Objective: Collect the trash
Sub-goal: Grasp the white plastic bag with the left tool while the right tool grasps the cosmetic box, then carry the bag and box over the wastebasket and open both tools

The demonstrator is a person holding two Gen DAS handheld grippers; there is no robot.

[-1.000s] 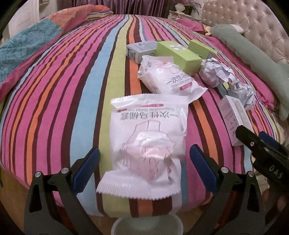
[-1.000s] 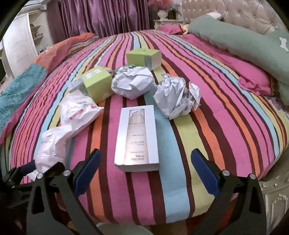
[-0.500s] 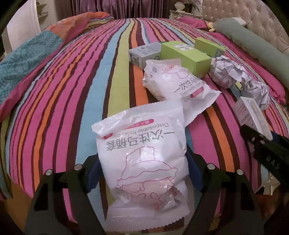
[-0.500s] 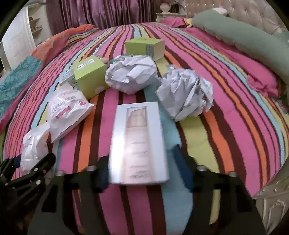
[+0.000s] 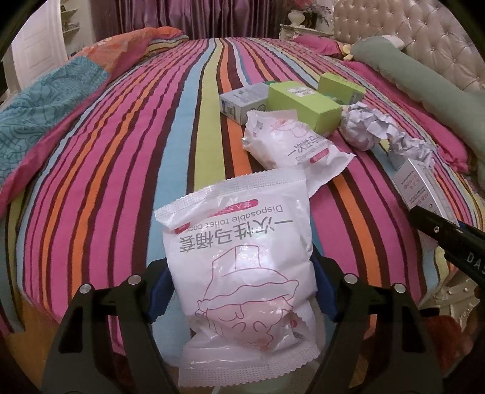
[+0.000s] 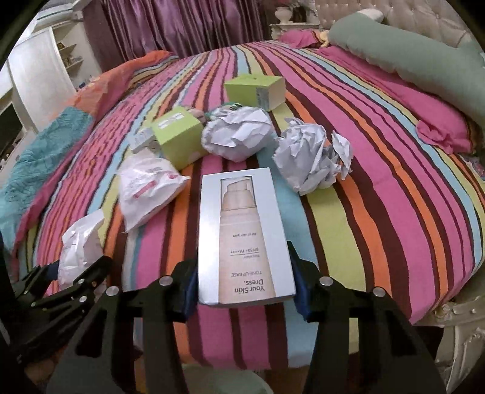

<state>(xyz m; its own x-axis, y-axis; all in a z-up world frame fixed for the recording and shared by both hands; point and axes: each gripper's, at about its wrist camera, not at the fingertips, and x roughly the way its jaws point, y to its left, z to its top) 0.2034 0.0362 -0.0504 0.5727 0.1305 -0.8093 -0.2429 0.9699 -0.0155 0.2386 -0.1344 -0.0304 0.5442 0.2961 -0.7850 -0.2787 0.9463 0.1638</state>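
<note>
Dim, warm indoor light, even across the bed [image 5: 127,157]; shadows soft. Heavy fisheye bending, black vignette at corners. Mild glare on wrapper [image 5: 242,257] and box [image 6: 242,230]. Far curtains [image 6: 182,27] soft, slightly blurred.

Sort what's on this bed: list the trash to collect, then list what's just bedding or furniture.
Trash:
held packet
second packet
cosmetic box
two paper balls
green boxes
grey box

Not trash:
striped bedspread
green pillow
headboard
curtain
</note>
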